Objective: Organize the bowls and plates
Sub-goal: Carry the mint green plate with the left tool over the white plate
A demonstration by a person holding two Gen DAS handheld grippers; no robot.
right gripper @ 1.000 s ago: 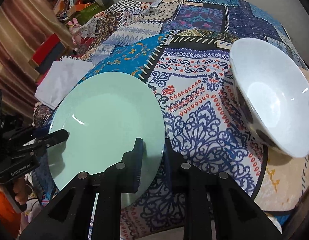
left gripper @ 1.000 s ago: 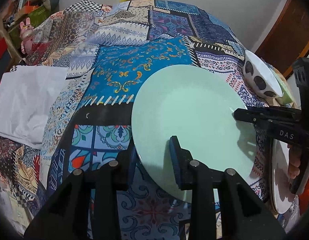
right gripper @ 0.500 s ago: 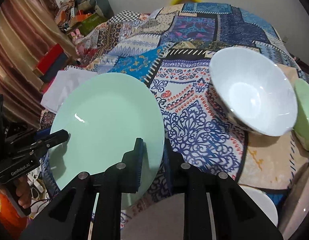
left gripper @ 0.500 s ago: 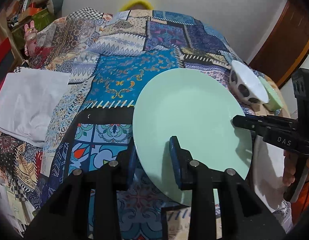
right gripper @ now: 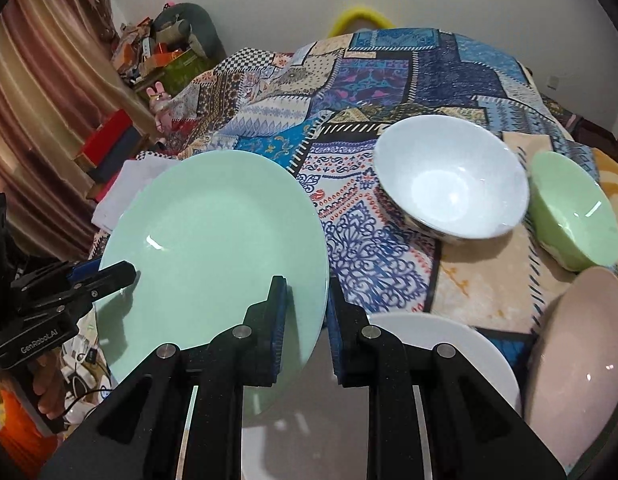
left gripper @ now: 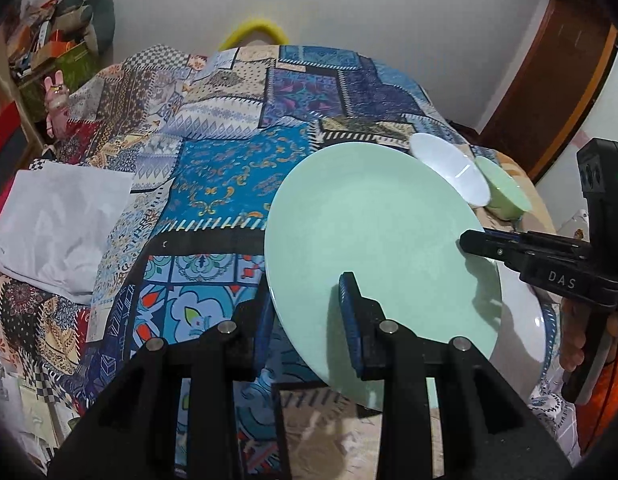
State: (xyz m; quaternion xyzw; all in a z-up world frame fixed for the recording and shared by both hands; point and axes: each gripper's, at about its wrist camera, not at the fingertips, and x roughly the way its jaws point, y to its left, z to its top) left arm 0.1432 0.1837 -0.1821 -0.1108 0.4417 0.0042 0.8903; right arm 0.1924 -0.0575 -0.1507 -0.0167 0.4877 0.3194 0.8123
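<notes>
Both tools, the left tool (left gripper: 307,316) and the right tool (right gripper: 305,316), were pinched on opposite rims of the green plate (right gripper: 213,240), held above the white plate (right gripper: 441,356). It looked hard, slippery, breakable.

Two markings were legible. The right gripper (left gripper: 475,243), seen from the left wrist view, carried the white letters "DAS" on the side of its black body, behind its fingers. The left gripper (right gripper: 113,276), seen from the right wrist view, carried the white wording "GenRobot.AI" along the lower edge of its black body. No other text, number or sign could be read on any item
</notes>
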